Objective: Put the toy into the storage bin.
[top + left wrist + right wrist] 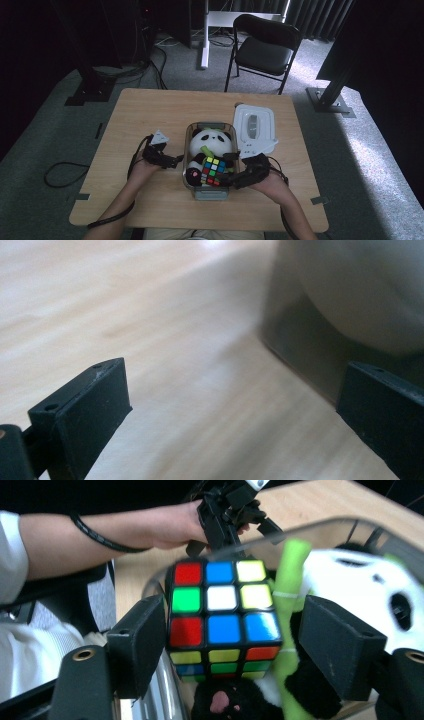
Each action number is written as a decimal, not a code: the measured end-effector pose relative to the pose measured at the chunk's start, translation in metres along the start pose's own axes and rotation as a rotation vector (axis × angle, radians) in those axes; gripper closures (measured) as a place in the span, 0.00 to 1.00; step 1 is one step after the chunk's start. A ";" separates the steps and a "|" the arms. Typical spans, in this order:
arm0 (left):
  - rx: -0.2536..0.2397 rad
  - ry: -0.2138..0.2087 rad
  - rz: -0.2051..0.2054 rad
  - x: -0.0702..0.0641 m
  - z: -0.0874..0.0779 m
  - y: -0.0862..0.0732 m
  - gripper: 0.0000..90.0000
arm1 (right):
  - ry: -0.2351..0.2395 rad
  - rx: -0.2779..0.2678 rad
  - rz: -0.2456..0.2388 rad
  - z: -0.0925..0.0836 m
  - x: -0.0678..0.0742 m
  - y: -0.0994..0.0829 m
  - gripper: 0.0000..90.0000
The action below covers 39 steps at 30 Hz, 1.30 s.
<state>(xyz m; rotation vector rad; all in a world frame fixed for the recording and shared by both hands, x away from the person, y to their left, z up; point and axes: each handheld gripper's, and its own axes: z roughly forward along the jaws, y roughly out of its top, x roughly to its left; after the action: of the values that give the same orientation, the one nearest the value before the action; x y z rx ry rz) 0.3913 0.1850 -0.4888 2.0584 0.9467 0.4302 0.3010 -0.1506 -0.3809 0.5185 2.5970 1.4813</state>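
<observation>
Right gripper [225, 635], frame centre: jaws spread either side of multicoloured puzzle cube [222, 615], seemingly just clear, cube resting on black-and-white plush panda [360, 590] inside clear plastic box [192, 132]. Left gripper [172, 161], centre-left: jaws spread, empty, beside box wall, likely steadying.

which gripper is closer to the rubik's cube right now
Right. The right gripper has the cube between its open jaws, over the bin. The left gripper sits outside the bin's left wall.

**Puzzle cube between open jaws**

Centre frame: puzzle cube [222, 615], between the right gripper [225, 645] jaws, a gap showing on the right side. Right: plush panda [365, 590] with green stalk [287, 580], inside clear container [320, 527]. Top centre: left gripper [230, 510] over desk [310, 500]. Upper left: forearm [100, 530].
</observation>
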 end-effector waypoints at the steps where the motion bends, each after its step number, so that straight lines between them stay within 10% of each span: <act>1: -0.010 0.001 -0.003 0.002 -0.005 0.003 0.02 | -0.003 -0.013 -0.001 -0.003 0.001 0.001 0.33; 8: -0.082 -0.050 -0.060 -0.002 -0.049 0.035 0.02 | -0.047 -0.073 0.026 -0.016 0.005 0.008 0.48; 16: -0.105 -0.113 0.044 -0.043 -0.078 0.058 0.02 | -0.049 -0.066 0.084 -0.012 0.005 0.010 0.59; 22: -0.178 -0.280 0.091 -0.064 -0.091 0.063 0.41 | -0.071 -0.055 0.075 -0.007 0.010 0.010 0.69; 27: -0.170 -0.317 0.125 -0.080 -0.093 0.065 0.48 | -0.069 -0.041 0.072 -0.004 0.013 0.009 0.72; 32: -0.141 -0.382 0.271 -0.104 -0.094 0.065 0.63 | -0.066 -0.041 0.091 -0.002 0.015 0.007 0.80; 39: -0.095 -0.428 0.289 -0.115 -0.088 0.067 0.73 | -0.058 0.003 0.073 0.006 0.018 0.006 0.89</act>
<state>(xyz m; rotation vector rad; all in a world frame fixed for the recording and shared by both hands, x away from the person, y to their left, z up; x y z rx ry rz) 0.2958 0.1194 -0.3795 2.0896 0.3701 0.1646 0.2870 -0.1371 -0.3773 0.6530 2.5622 1.4610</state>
